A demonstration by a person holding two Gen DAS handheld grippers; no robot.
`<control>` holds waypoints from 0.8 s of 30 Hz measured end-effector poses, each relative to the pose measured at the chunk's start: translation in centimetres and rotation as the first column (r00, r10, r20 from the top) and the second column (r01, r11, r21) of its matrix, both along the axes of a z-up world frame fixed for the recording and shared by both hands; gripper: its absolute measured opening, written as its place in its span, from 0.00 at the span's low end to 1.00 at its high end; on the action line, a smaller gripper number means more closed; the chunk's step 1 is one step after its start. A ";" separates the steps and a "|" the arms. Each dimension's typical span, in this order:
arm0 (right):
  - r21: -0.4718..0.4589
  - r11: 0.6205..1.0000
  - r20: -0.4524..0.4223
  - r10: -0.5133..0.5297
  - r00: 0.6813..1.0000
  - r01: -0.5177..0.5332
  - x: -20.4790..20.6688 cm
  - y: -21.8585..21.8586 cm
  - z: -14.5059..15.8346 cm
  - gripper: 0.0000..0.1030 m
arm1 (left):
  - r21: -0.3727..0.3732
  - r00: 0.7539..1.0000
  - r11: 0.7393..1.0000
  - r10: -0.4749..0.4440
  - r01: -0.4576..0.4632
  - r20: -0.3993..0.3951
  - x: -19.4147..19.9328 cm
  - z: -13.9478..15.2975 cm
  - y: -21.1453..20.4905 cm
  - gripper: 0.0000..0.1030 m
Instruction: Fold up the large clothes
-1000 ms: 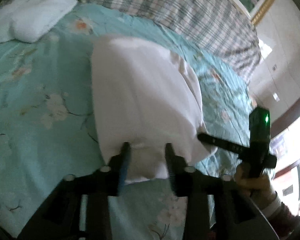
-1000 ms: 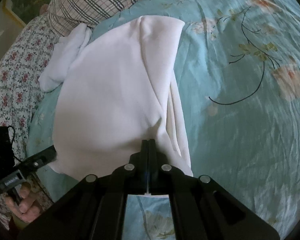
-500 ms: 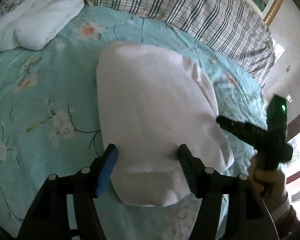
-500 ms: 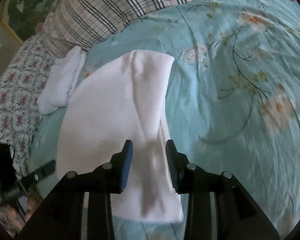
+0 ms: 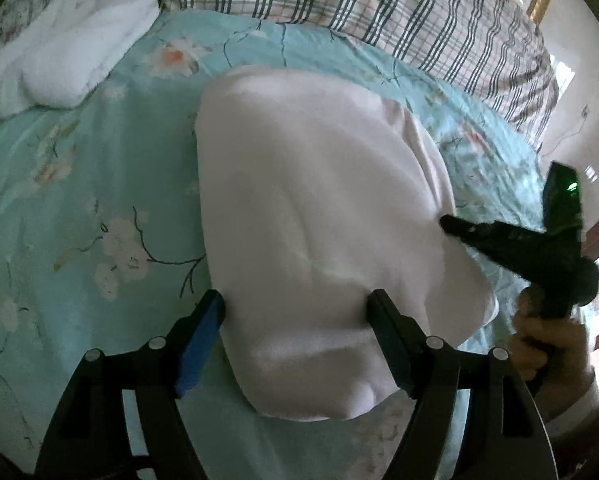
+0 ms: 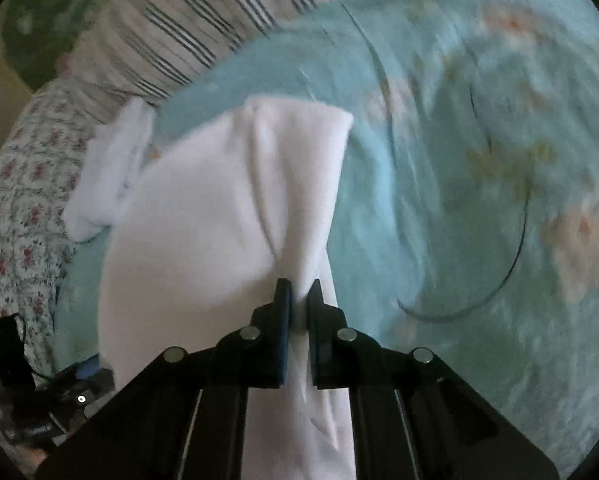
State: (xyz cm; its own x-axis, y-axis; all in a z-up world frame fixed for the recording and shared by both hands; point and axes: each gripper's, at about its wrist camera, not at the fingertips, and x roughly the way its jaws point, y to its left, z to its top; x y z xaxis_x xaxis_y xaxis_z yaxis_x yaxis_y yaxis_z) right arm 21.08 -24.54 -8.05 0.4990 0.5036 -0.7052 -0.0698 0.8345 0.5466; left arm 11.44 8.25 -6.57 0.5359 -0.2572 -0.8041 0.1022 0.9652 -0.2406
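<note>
White garment (image 5: 319, 216) lying on turquoise floral bed (image 5: 83, 184), already folded into a narrow, rounded bundle. Left gripper (image 5: 295, 312) spread wide, fingers (image 5: 203, 332) straddling the near end, gripping nothing. Right gripper (image 6: 298, 300) nearly closed, pinching a ridge of cloth along the garment's right side. Judged roughly midway: lengthwise folds look done, final fold and smoothing apparently left. Second white bundle (image 5: 67, 56) resting near plaid pillow (image 5: 379, 12).

Motion blur smears the bedspread (image 6: 479, 200); the white garment (image 6: 203, 240) runs off the bottom edge.
</note>
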 end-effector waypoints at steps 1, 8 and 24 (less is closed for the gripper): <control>-0.003 1.000 0.009 -0.006 1.000 0.006 -0.2 -0.1 0.4 0.12 | 0.000 1.000 1.000 0.001 -0.001 -0.001 0.0 0.0 0.0 0.73; -0.116 0.992 0.189 0.063 0.980 -0.041 -1.4 1.8 5.6 0.12 | 0.001 1.000 1.000 0.005 -0.005 -0.005 0.0 -0.1 0.0 0.73; -0.245 0.960 0.057 0.154 0.986 -0.136 0.4 3.5 0.3 0.12 | 0.024 1.000 1.000 0.013 -0.012 -0.010 0.1 -0.3 0.1 0.78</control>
